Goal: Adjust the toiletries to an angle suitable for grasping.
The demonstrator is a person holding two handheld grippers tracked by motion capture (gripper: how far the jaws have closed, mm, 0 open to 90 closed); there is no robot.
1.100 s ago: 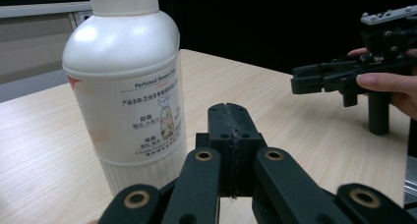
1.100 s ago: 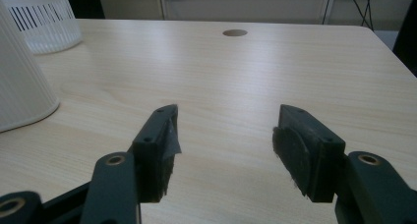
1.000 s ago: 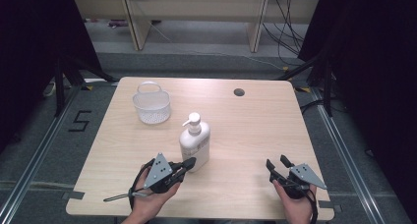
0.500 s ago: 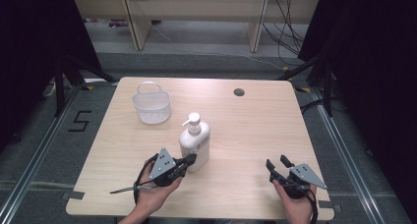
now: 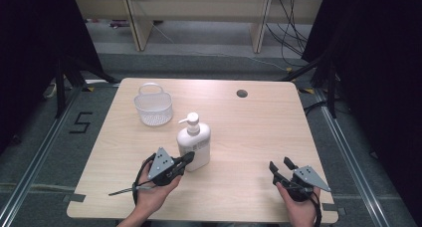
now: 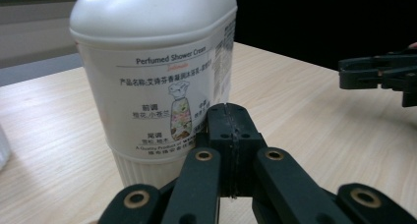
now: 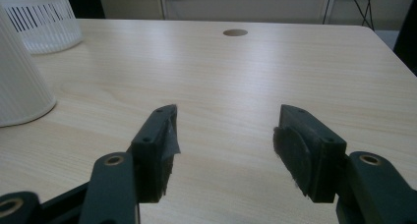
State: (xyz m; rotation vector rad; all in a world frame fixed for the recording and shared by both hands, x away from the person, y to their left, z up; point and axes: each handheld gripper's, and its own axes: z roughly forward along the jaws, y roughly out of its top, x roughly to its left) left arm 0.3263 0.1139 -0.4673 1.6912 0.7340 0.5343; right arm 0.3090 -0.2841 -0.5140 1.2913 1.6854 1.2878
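"Perfumed Shower Cream" is printed on the label of the pump bottle [image 6: 152, 71], above lines of Chinese characters too small to be read with certainty. A black "5" [image 5: 82, 122] is marked on the floor, left of the table [image 5: 259, 137].

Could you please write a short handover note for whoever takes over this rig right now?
Left gripper: jaws shut on nothing, tips right at the base of the pump bottle; contact can't be confirmed.
Right gripper: jaws open, empty, near the table's front right edge.
The bottle stands upright mid-table; the white basket sits behind it to the left, apparently empty.
Done: nothing gripped or placed yet.
Left: probably open the left jaws and grasp the bottle; the basket looks like its likely destination.
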